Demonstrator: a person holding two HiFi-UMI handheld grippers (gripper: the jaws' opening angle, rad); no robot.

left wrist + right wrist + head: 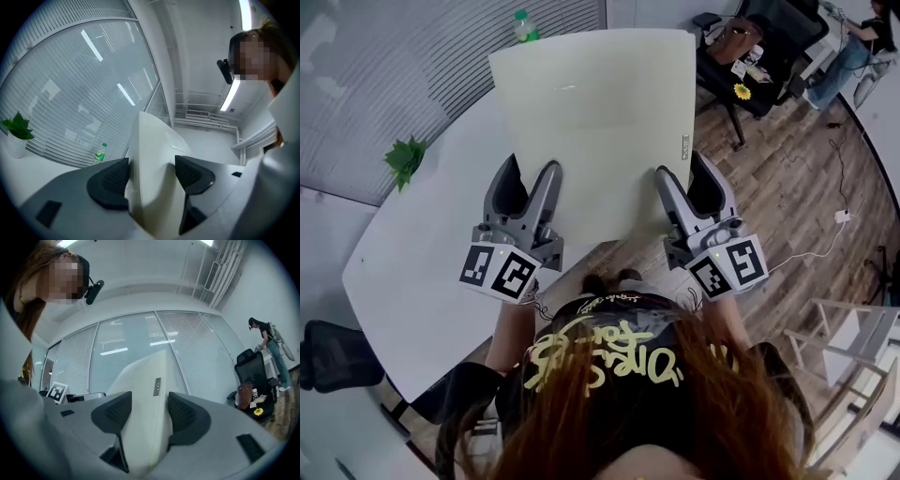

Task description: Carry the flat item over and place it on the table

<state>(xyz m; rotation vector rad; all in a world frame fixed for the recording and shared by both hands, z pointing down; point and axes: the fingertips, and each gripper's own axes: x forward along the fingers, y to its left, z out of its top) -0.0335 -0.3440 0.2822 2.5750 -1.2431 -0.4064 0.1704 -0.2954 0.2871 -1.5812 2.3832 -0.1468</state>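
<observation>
A large flat cream board [595,122] is held level in front of me, over the near edge of the white table [422,253]. My left gripper [530,178] is shut on the board's near left edge and my right gripper [684,173] is shut on its near right edge. In the left gripper view the board [152,159] runs out between the dark pads [110,180] of the left gripper [151,176]. In the right gripper view the board [145,394], with a small grey tag, is clamped the same way in the right gripper [149,416].
A small green plant [405,159] and a green-capped bottle [523,25] stand at the table's far side by the blinds. A black chair [333,356] is at the lower left. An office chair with a bag [759,47], a person [853,47] and a white rack [853,347] are on the wooden floor at right.
</observation>
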